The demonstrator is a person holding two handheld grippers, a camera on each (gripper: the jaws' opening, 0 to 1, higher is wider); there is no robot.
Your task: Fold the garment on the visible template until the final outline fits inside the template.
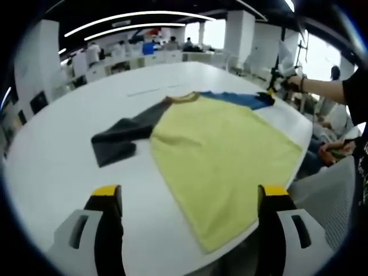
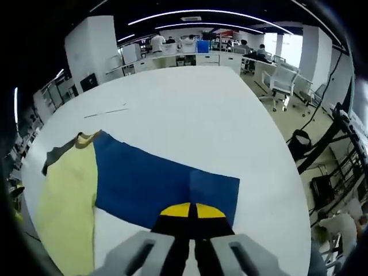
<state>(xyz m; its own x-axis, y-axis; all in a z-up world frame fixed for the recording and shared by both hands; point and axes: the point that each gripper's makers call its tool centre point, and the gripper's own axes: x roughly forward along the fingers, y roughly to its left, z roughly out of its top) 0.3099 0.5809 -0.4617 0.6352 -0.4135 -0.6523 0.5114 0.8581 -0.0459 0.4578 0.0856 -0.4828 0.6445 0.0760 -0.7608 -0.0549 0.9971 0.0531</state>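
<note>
**Right tongs pinch the blue sleeve; left tongs wait wide**

Tongs first: the right gripper (image 2: 192, 211), at the bottom centre of the right gripper view, has its yellow-tipped jaws pressed together on the near edge of the blue sleeve (image 2: 155, 181), so it appears to hold that cloth. The left gripper (image 1: 192, 198) stands wide, its two tips far apart at the lower corners of the left gripper view, holding nothing.

The garment (image 1: 221, 149) lies flat on the white table (image 1: 69, 149), its yellow body filling the middle of the left gripper view, a dark grey sleeve (image 1: 123, 138) spread toward the left of the frame and the blue one toward the upper right. Its lower right edge lies close to the table's edge. No template outline can be made out on the table.

The step in hand looks like folding the blue sleeve over the yellow body. To do it well, lift only enough to free the cloth, carry it straight across toward the collar (image 1: 184, 99), and lay it down flat without wrinkling. The free tongs could pin the yellow body near the shoulder so the shirt does not slide toward the table's edge.
</note>
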